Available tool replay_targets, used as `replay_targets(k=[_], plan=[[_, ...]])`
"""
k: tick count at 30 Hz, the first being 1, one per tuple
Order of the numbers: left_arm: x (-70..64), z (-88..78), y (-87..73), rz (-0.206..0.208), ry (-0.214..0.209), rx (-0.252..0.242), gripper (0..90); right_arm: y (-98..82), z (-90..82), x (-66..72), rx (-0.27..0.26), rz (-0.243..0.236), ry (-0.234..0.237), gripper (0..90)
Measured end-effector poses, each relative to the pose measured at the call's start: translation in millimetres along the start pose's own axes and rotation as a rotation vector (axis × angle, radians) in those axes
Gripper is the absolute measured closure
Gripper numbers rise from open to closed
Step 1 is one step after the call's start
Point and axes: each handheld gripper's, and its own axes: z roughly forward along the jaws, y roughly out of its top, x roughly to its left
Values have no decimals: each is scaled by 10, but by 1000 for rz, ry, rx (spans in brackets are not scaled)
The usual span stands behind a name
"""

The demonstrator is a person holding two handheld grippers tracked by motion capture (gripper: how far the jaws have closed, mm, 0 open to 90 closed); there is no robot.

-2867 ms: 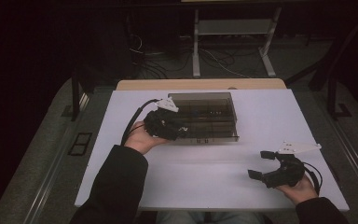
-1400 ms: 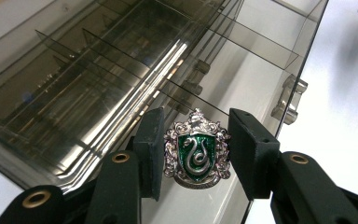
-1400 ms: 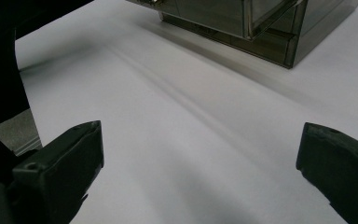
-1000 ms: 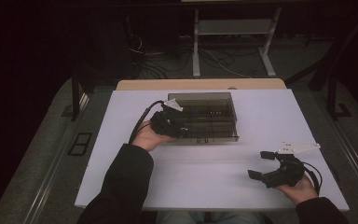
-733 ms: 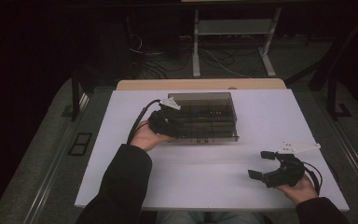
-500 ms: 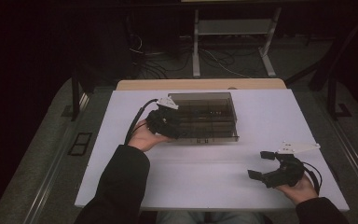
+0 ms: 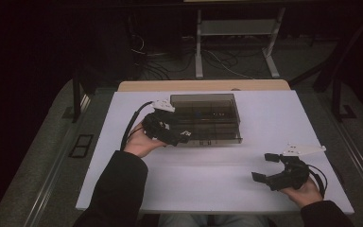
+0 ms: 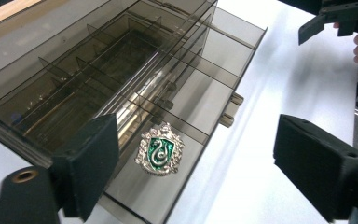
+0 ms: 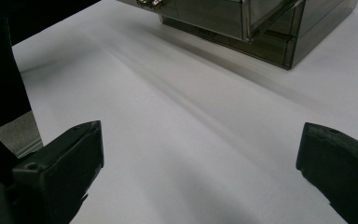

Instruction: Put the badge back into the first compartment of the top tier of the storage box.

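Observation:
A smoky transparent drawer box (image 7: 206,117) stands at the table's middle. One low drawer (image 8: 177,140) is pulled out, and a green and silver crest badge (image 8: 160,150) lies flat in its near compartment. My left gripper (image 7: 177,136) is at the box's front left corner. Its jaws stand wide open over the drawer and hold nothing (image 8: 200,142); the badge lies between them, closer to the left one. My right gripper (image 7: 266,168) rests open near the table's front right, well away from the box (image 9: 261,23), with bare table between its jaws (image 9: 204,145).
The white table top (image 7: 217,189) has free room in front of the box and to both sides. Small drawer knobs (image 8: 230,109) stick out of the box front. The right hand and its gripper (image 8: 338,18) appear far off in the left gripper view. Beyond the table stand metal legs and cables (image 7: 217,56).
My left gripper has shifted slightly at the box's front left corner, first towards the box and then a little back. The right gripper has stayed put.

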Motion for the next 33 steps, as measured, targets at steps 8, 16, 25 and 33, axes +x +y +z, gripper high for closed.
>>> replay_targets(k=[8,16,25,33], plan=[[-37,-96,-114,-21,38,2,0,-5,-9,7,1,10,1,4],[-64,-169,-291,-38,52,-12,0,-7,-4,-1,-2,2,-2,4],[-130,-208,-473,-33,81,-36,0,-7,-3,6,2,7,-2,4],[-196,-235,-593,-30,91,-40,0,-9,0,5,-2,4,-3,4]])
